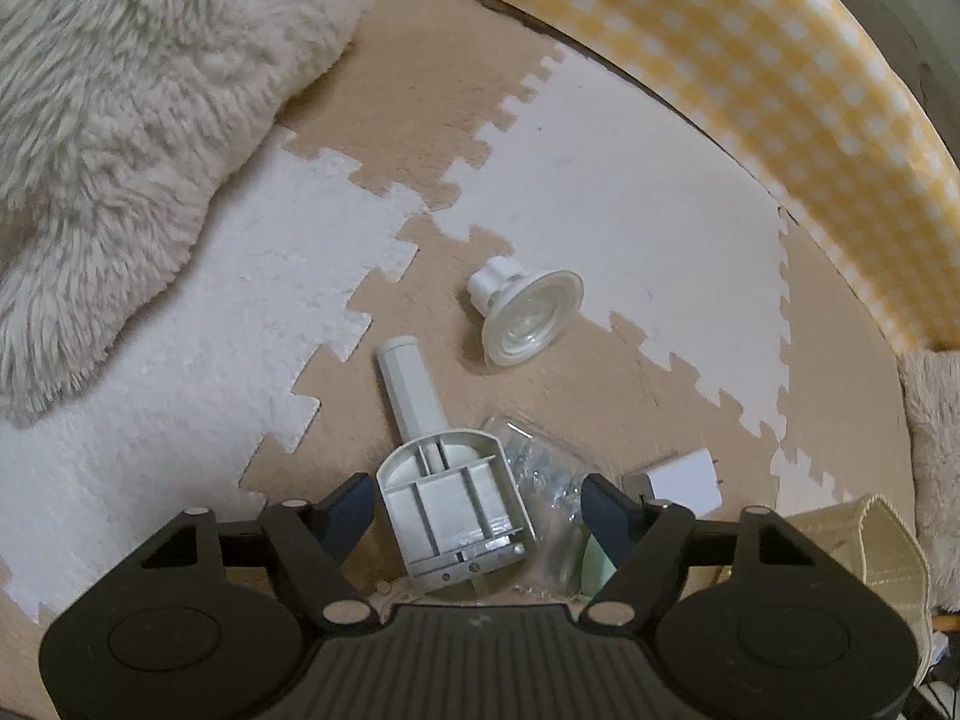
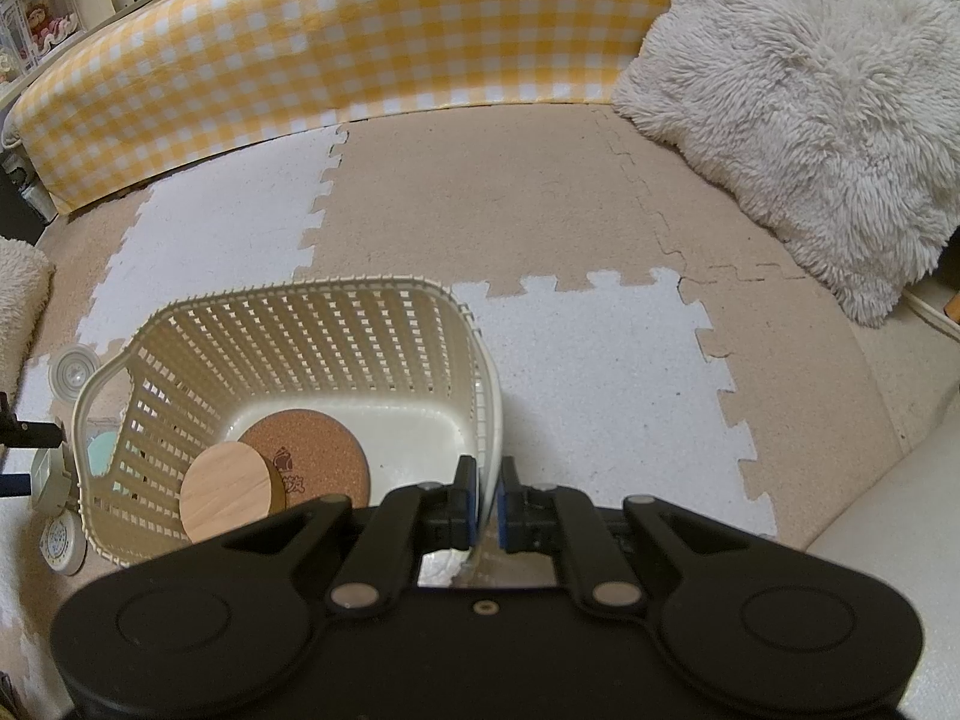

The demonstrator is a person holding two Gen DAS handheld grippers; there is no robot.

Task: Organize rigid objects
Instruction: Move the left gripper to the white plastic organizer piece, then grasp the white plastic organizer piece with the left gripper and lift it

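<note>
In the left wrist view my left gripper (image 1: 475, 495) is open, its fingers either side of a grey-white plastic part with a long tube (image 1: 444, 474) lying on the floor mat. A crinkled clear plastic piece (image 1: 543, 468) lies beside it, and a white funnel-shaped cap (image 1: 527, 315) lies farther ahead. In the right wrist view my right gripper (image 2: 487, 489) is shut on the near rim of a cream lattice basket (image 2: 288, 330). Inside the basket lie a cork coaster (image 2: 312, 450) and a round wooden coaster (image 2: 231, 498).
A fluffy cream cushion (image 1: 120, 120) (image 2: 810, 108) and a yellow checked bolster (image 1: 780, 72) (image 2: 336, 30) border the puzzle floor mat. A white card (image 1: 690, 477) and a beige pouch (image 1: 864, 546) lie right of my left gripper. Small round items (image 2: 72, 366) sit left of the basket.
</note>
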